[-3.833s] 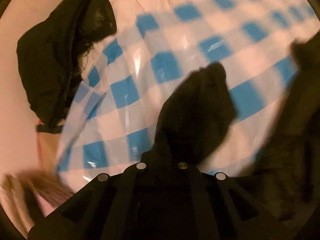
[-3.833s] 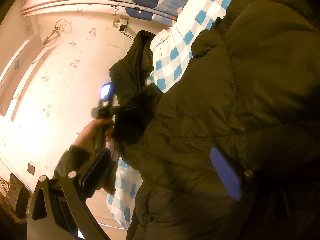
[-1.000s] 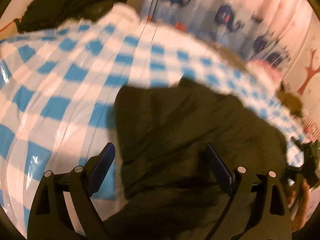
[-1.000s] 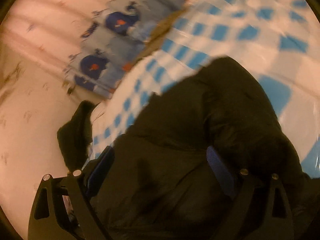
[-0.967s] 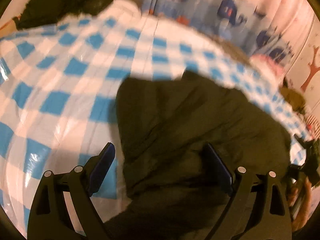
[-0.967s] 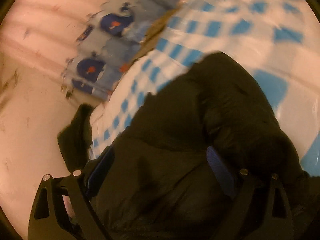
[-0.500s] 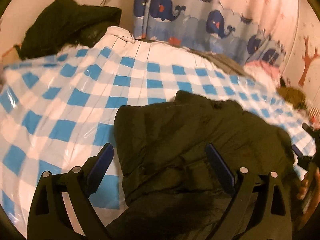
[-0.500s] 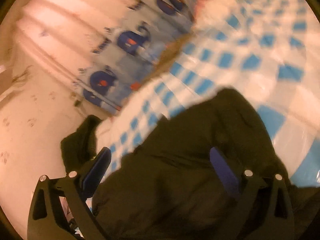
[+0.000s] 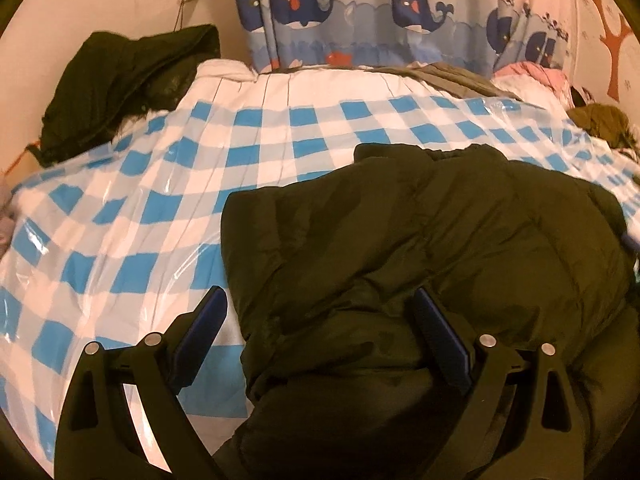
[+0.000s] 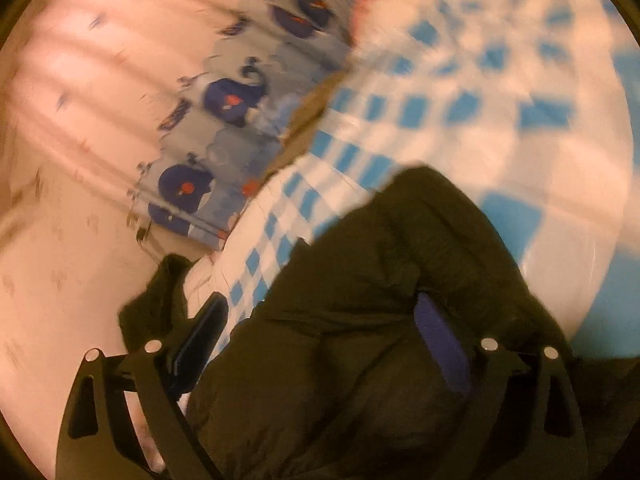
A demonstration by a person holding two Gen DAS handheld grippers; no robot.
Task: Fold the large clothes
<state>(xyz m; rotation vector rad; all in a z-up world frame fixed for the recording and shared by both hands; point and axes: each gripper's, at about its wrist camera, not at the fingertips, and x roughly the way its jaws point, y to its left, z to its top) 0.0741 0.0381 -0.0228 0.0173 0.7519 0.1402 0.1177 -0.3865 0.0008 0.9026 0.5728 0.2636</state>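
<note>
Bedding fills most of both views: a blue-and-white checked cover [image 9: 168, 184] lies over the bed under a glossy, crinkled clear plastic film that throws back streaks of light. On it, toward the near right in the left wrist view, lies the dark olive puffer jacket [image 9: 420, 248], a thick quilted garment with soft rounded baffles and stitched seams, bunched into a broad, roughly rectangular mound with its left edge straight and its collar end pointing away toward the curtain. Behind the bed hangs a whale-print curtain [image 9: 360, 12], pale blue with navy whales, falling in soft vertical folds. A second dark garment [image 9: 124, 80], matte and crumpled, is heaped at the far left corner of the bed against the wall, well apart from the jacket. A small olive-brown bundle [image 9: 600, 124] and a pink cloth [image 9: 536, 74] sit at the far right edge.

The left gripper [image 9: 320, 344] stands wide open, its blue-padded fingers spread, one over the checked cover and one over the jacket's near fold, holding nothing. The right gripper [image 10: 320, 344], seen in a motion-blurred frame, is likewise spread apart, its right pad against the puffy fabric and its left pad clear of it; the jacket [image 10: 360, 340] bulges between the fingers without being pinched.
</note>
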